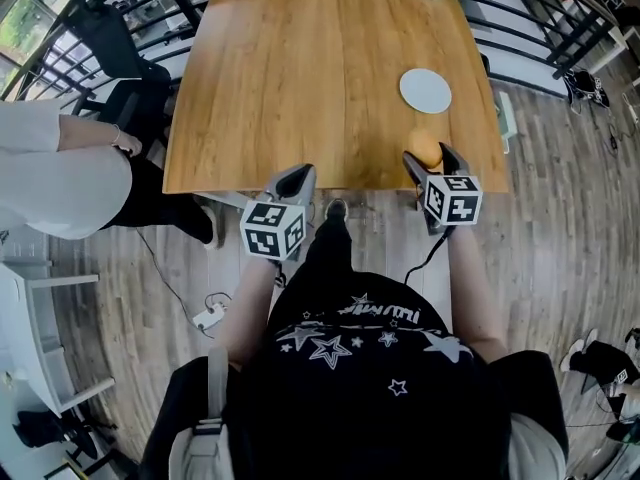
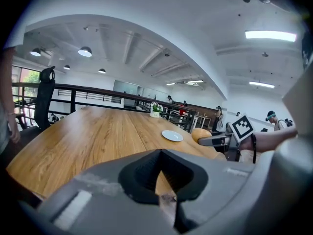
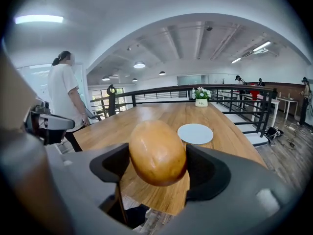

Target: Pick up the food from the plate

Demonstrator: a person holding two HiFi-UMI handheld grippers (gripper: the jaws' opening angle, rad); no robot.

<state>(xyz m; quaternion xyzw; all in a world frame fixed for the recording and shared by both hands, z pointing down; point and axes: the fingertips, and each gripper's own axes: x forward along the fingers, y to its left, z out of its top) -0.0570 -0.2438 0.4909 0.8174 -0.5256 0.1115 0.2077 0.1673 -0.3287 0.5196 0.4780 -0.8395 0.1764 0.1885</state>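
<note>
You held the food (image 3: 157, 153) above the worktop's (image 1: 300, 78) near edge, short of the white plate (image 1: 425, 90).
Your right gripper (image 1: 431, 158) clamped it between both fingers (image 3: 208, 173), its long axis running roughly along them. The right gripper view showed that oval; the head view showed only a round top. Your left gripper (image 1: 300, 176) was closed, empty.
</note>
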